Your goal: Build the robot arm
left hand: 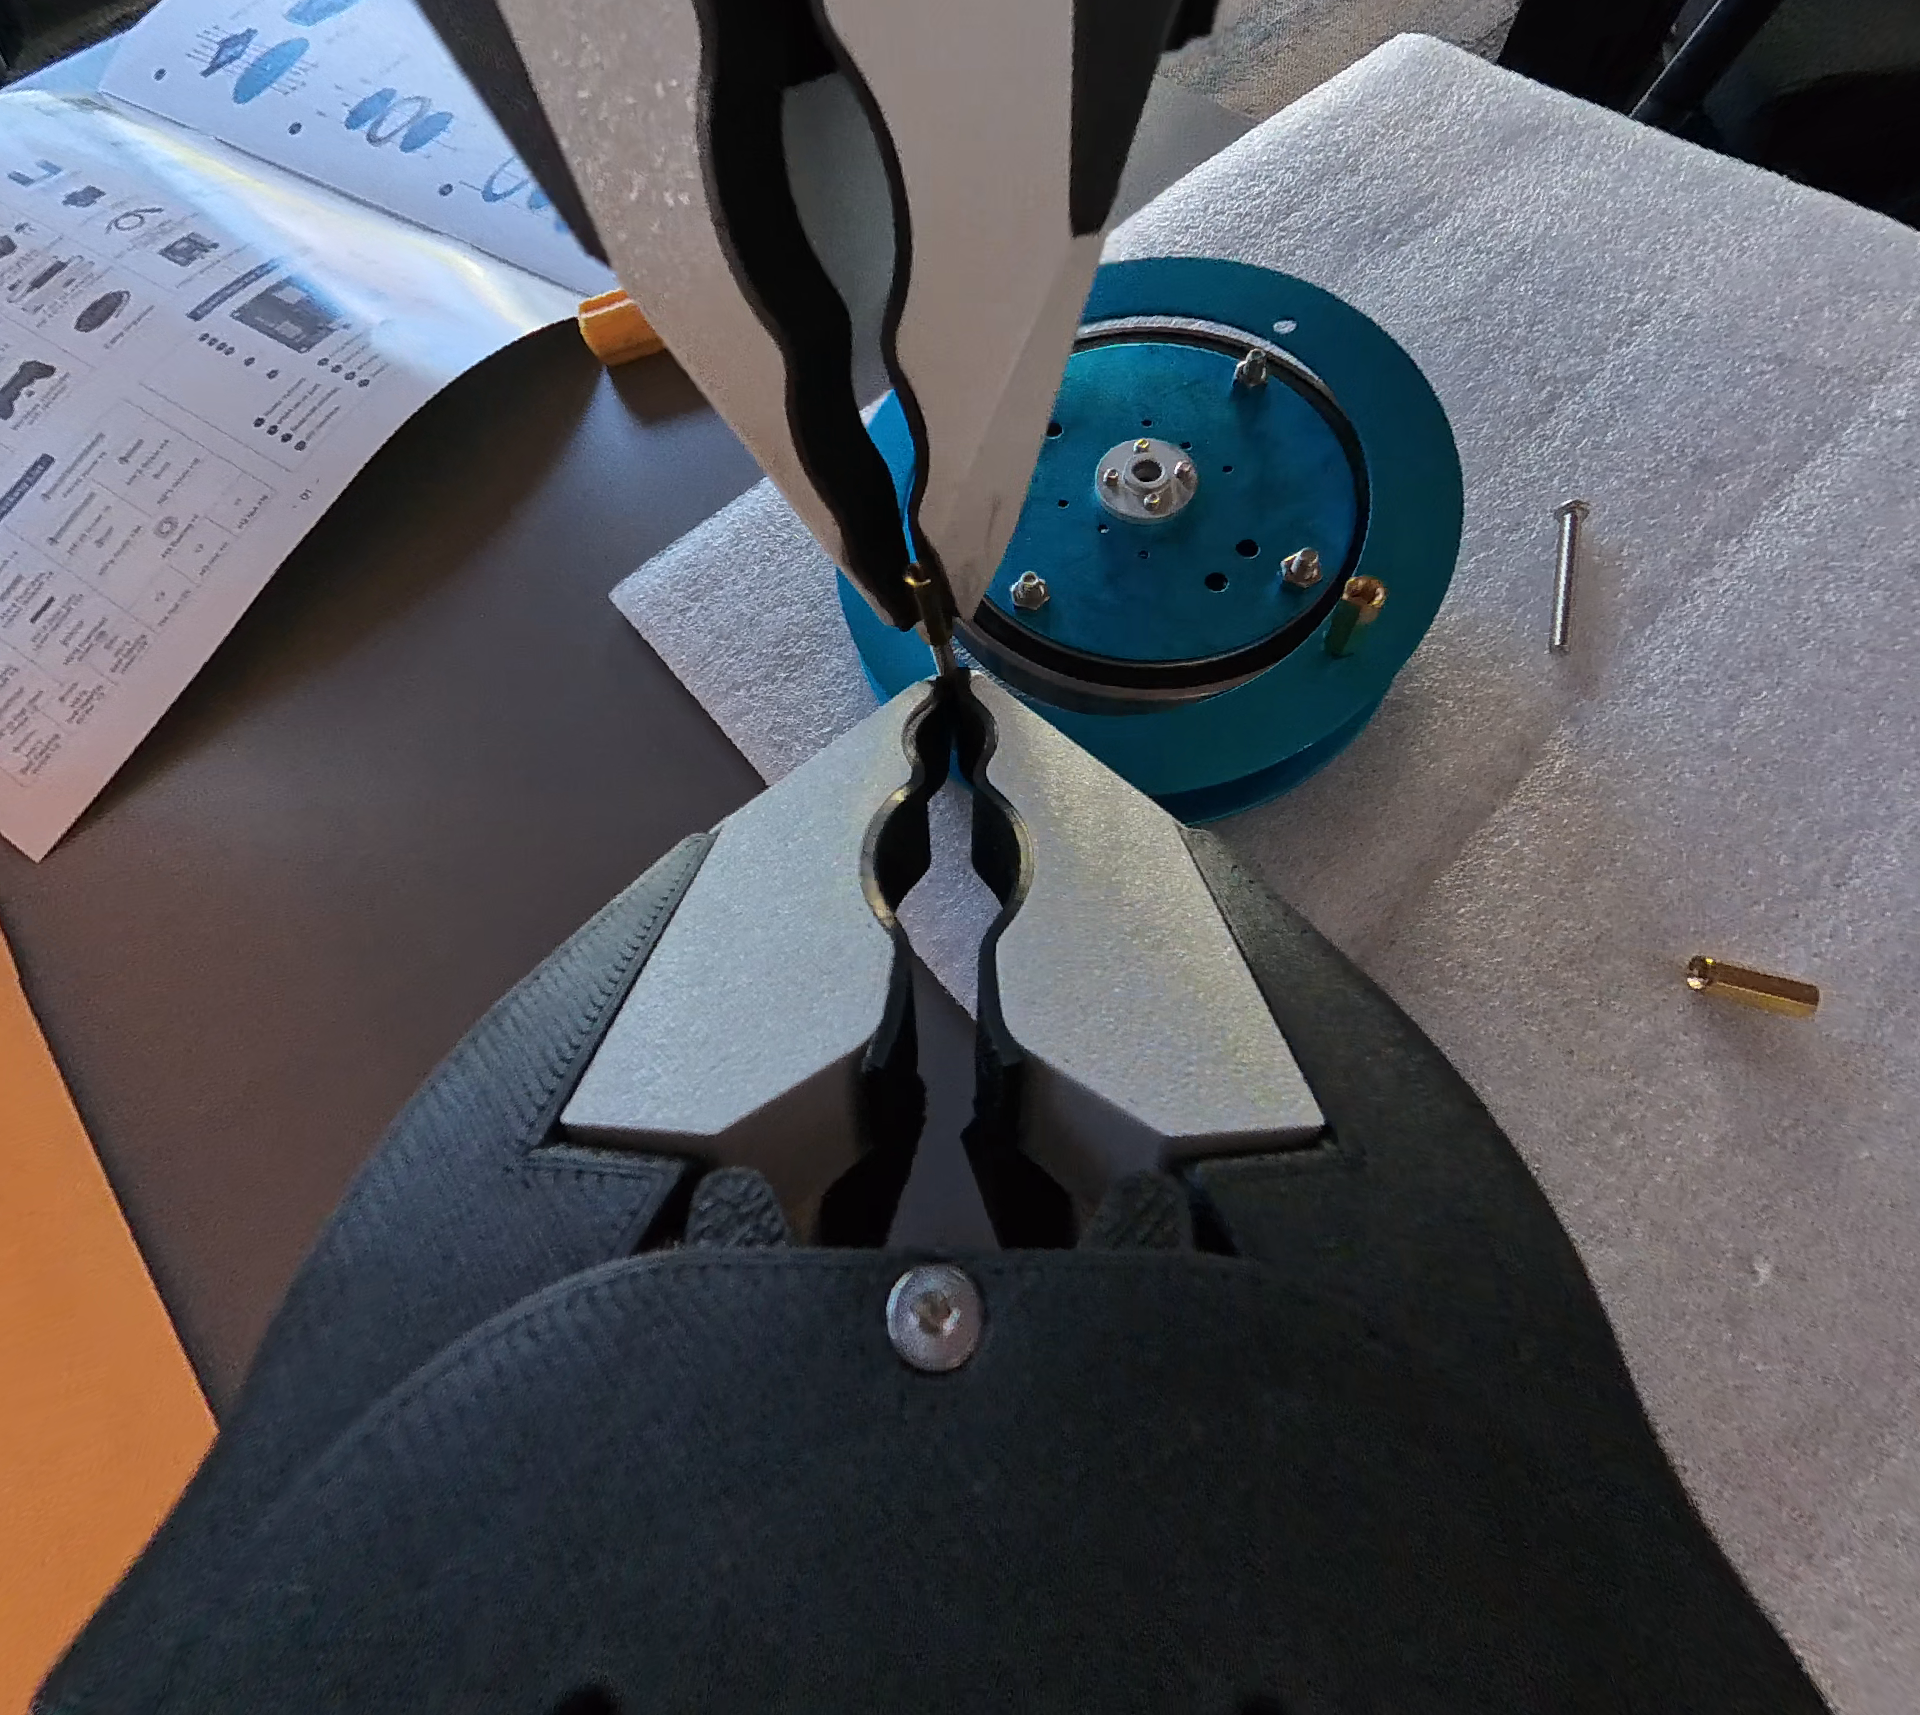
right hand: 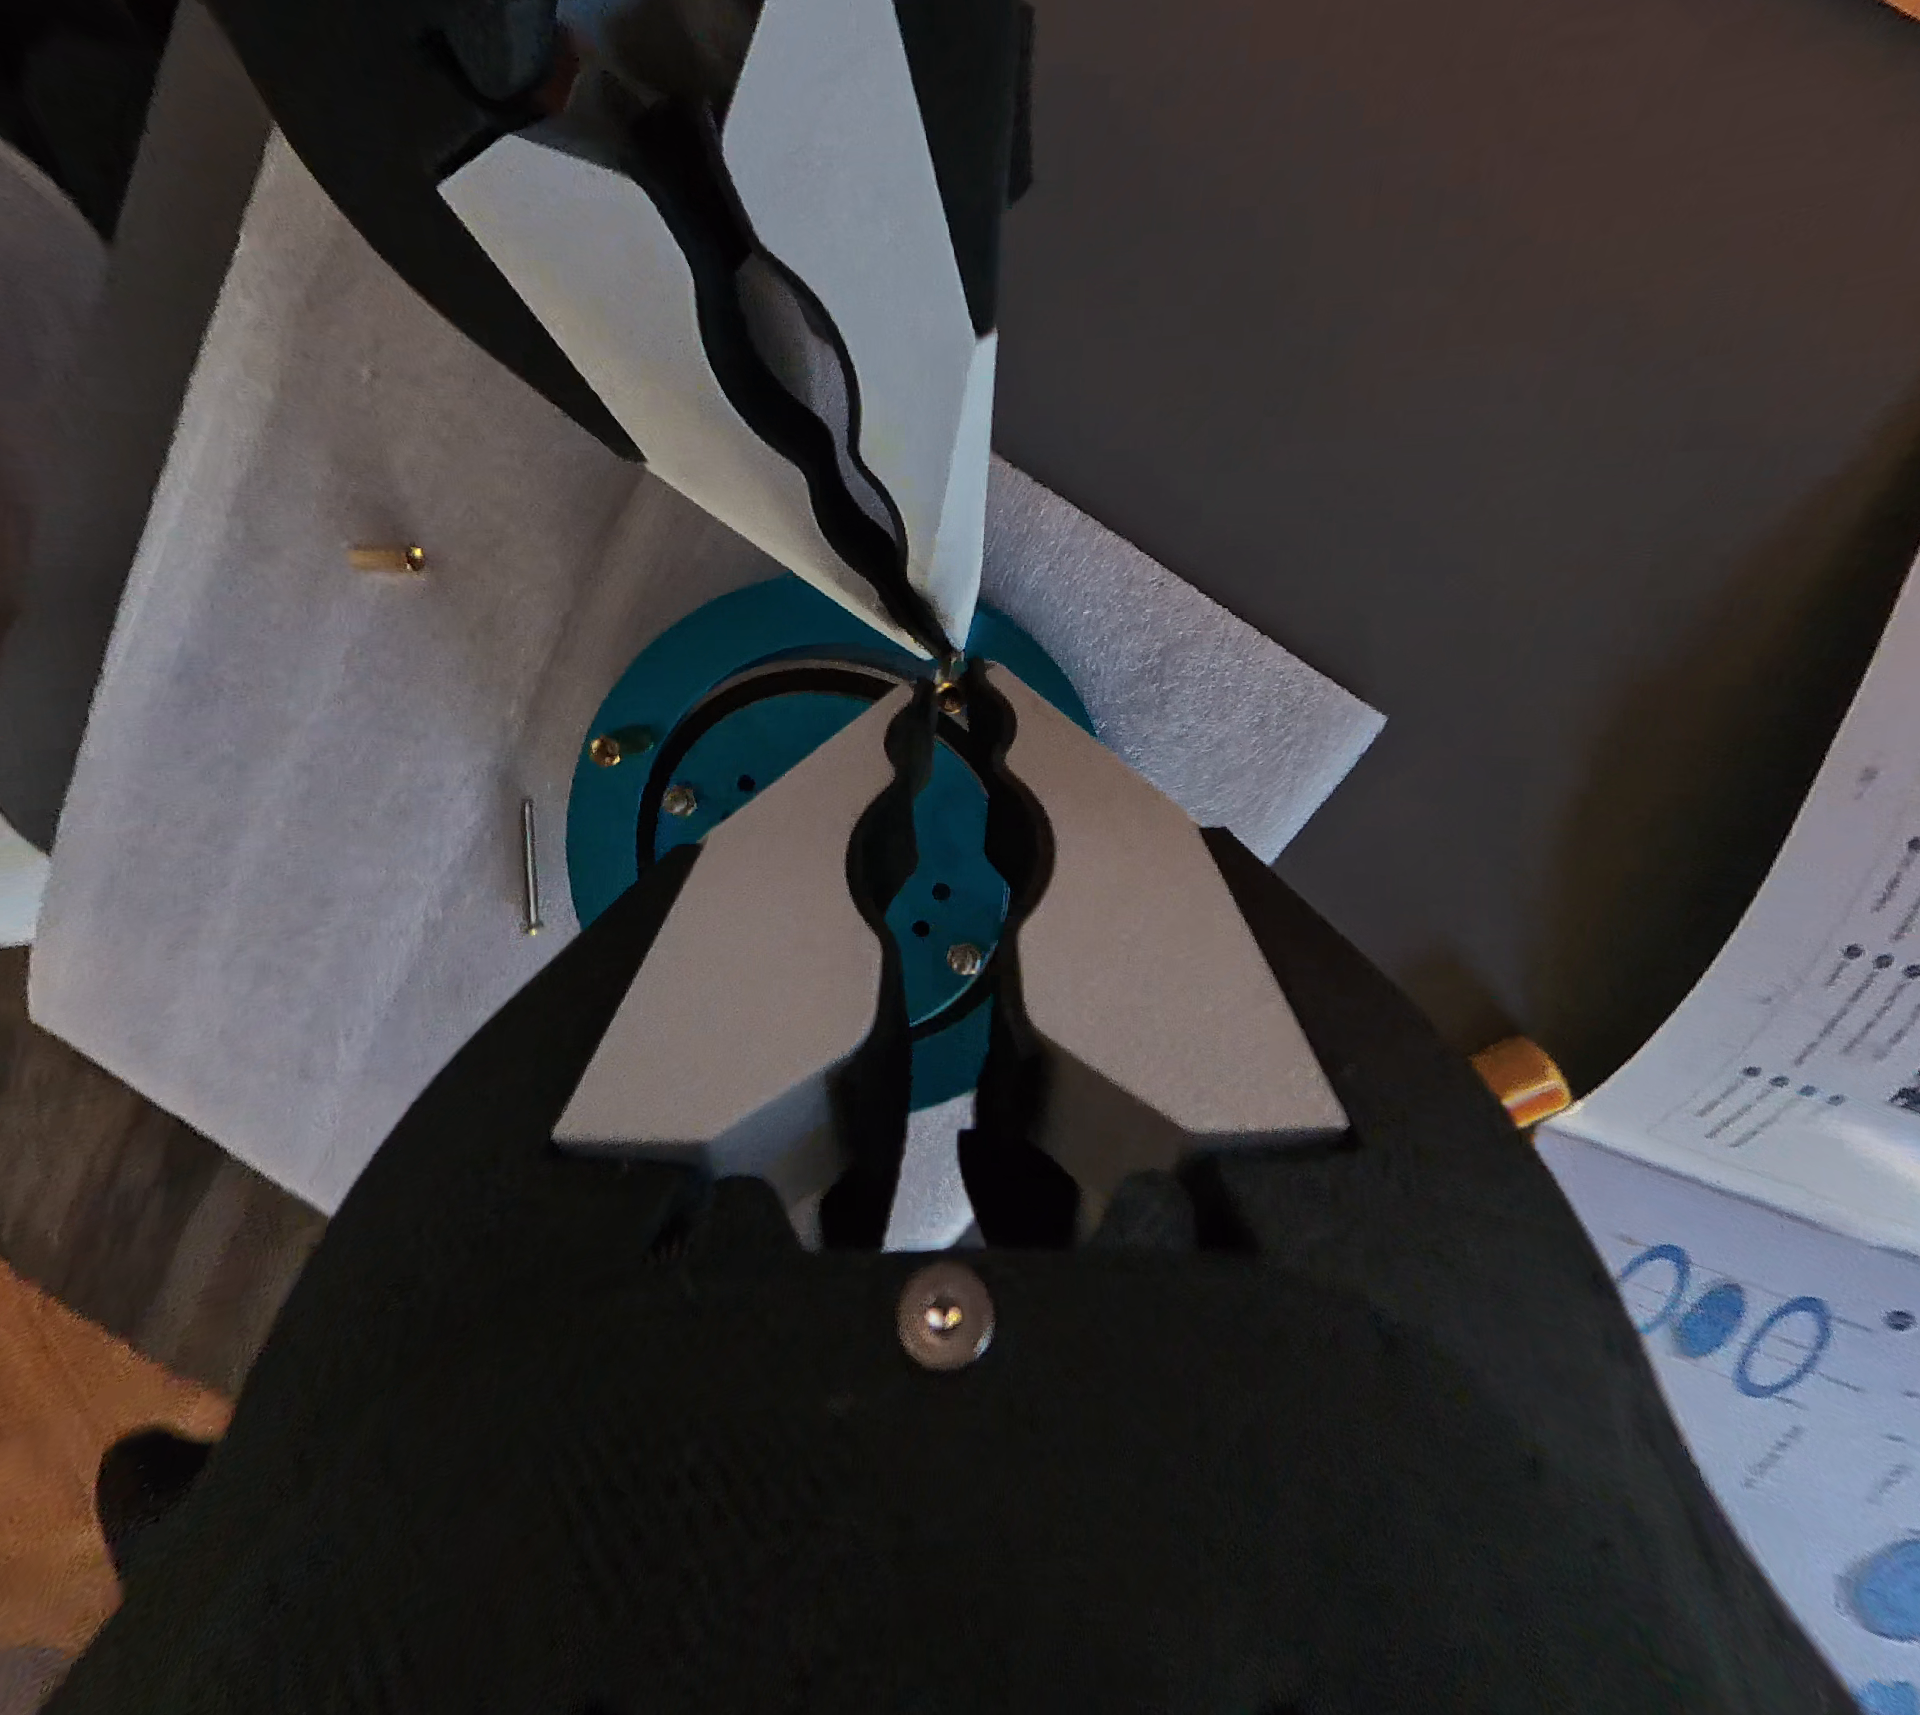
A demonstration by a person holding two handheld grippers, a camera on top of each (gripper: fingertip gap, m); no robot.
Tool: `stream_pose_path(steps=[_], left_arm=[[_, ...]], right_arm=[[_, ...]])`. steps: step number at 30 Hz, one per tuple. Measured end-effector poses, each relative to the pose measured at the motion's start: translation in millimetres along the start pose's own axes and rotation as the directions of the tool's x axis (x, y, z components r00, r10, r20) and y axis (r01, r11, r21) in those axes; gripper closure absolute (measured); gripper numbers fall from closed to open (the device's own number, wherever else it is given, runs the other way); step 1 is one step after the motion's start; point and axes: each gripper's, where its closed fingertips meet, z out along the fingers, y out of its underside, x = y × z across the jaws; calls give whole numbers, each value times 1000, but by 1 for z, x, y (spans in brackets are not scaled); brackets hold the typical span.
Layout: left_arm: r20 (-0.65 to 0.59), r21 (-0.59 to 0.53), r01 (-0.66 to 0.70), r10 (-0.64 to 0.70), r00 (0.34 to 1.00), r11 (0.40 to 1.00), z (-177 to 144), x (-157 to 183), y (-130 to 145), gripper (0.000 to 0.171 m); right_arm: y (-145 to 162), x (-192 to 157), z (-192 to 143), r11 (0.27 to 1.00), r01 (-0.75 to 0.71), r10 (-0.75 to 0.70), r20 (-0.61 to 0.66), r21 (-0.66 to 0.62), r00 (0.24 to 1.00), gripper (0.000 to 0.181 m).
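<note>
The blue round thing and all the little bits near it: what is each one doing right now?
Blue disc assembly: flat on white foam sheet.
Brass standoff: upright on the disc's rim.
Second brass standoff: pinched in the right hand-held gripper, over the rim.
Left hand-held gripper: shut on that standoff's thin lower pin.
Loose brass standoff: lying on foam.
Silver screw: lying on foam.
Booklet: open.
</note>
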Motion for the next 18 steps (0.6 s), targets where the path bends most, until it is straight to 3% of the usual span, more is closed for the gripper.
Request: stream_pose_path(steps=[7, 9, 13, 18], left_arm=[[7, -1, 4, -4, 1000, 1000, 0, -1, 0, 171], [12, -1, 10, -10, 1000, 1000, -1, -2, 1, 171], [32, 2, 40, -40, 999, 999, -1, -8, 1, 159], [-14, -4, 48, -48, 999, 999, 3, -3, -1, 168]], right_arm=[[1, 2, 0, 978, 154, -150, 37, -139, 988, 176], [-1, 2, 1, 984, 107, -102, 43, -141, 994, 176], [-4, 2, 2, 998, -10, 14, 55, -67, 998, 176], [-7, 1, 2, 991, -102, 95, 76, 85, 993, 175]])
